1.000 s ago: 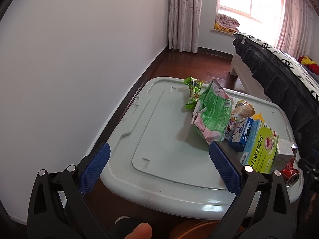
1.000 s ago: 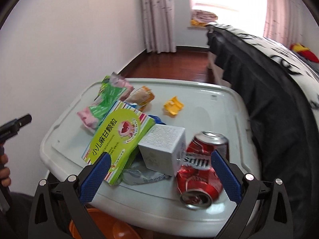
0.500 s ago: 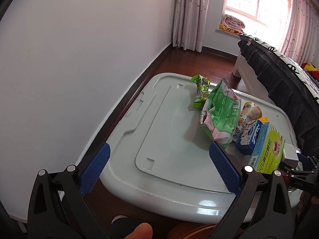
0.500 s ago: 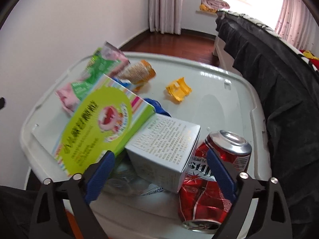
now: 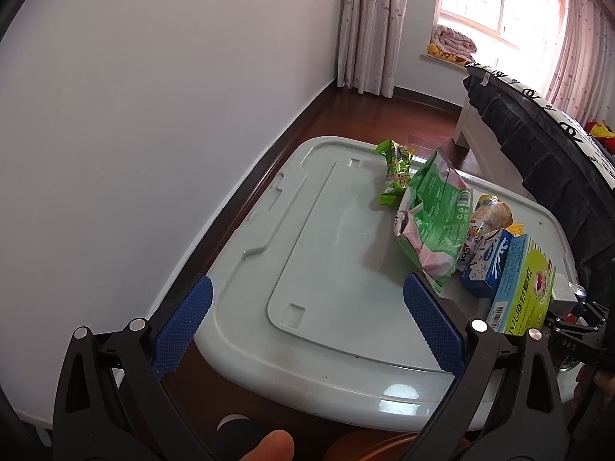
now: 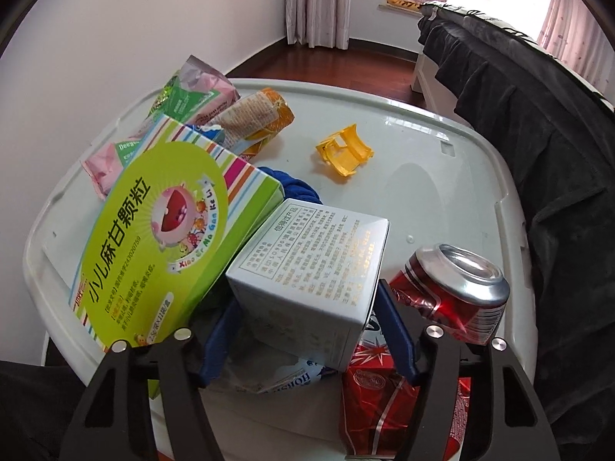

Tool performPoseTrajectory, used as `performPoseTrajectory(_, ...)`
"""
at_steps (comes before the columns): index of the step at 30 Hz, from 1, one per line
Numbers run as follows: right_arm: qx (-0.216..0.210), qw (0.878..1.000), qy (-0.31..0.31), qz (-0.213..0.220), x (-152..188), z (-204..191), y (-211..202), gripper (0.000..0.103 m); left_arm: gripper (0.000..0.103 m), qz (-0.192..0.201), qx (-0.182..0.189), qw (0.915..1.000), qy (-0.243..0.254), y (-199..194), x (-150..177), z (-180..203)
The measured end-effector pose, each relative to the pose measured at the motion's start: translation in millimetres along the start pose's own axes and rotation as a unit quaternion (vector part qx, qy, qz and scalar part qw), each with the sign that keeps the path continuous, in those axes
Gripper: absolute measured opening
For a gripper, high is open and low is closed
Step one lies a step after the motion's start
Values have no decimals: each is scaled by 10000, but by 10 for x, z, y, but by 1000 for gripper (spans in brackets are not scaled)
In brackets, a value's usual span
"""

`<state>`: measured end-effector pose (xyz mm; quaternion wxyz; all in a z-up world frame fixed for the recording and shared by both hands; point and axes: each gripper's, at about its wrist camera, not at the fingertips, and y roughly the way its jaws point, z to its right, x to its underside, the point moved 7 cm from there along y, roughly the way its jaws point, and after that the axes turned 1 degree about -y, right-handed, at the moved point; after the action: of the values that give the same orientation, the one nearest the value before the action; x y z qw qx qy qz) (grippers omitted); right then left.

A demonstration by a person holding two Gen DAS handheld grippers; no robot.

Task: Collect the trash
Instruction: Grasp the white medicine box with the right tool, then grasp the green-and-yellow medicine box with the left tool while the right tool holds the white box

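Your bed (image 5: 538, 130), black cover, runs along the right side of both views. The pale grey bin lid (image 5: 326, 269) is your bench; the trash sits bunched on its right half.

Left wrist view only: the lid's bare left half, a small green wrapper (image 5: 396, 173) at the far edge, and the barcode back of the green-pink snack bag (image 5: 434, 223). The blue milk carton (image 5: 488, 265) also shows its face only here. Your left tool (image 5: 303, 330) hangs wide at the near lid edge, holding nothing, pads well apart.

Right wrist view only: the crushed red can (image 6: 453, 288), lying beside the white box on its right. In the left view it is hidden behind the boxes. Also only here: the yellow plastic scrap (image 6: 344, 151) alone on the lid mid-right, and a blue cloth lump (image 6: 298, 188) behind the boxes.

Seen in both views: the green striped box (image 6: 161, 242), leaning against the white box (image 6: 315, 265). In the left view the white box is only a sliver at far right. The orange-printed cup wrapper (image 6: 253, 119) lies behind the green box.

Your right tool (image 6: 309, 340) has its blue pads on both sides of the white box near its lower end; left pad is partly hidden, contact looks made but I can't confirm a firm grip. Crumpled clear wrapper (image 6: 269, 372) lies under the box.
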<state>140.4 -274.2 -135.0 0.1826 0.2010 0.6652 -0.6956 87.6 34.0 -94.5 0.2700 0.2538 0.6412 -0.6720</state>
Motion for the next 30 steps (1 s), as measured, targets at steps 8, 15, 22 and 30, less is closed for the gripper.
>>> performPoseTrajectory(8,-17,9993,168,330,-52,102,-271,62,97,-29,27,10000,48,22,28,17)
performPoseTrajectory(15,-138,9963,201,827,-15,103,-894,62,97,-59,175,9997,186,10,53,118)
performPoseTrajectory(22,-484,9879,613,1343,380,153,-1691,62,97,-165,858,9917,945,-154,173,865)
performPoseTrajectory(30,-606,9816,1071,1458,832,452,-1966,62,97,-585,818,9870,1252,79,398,1980)
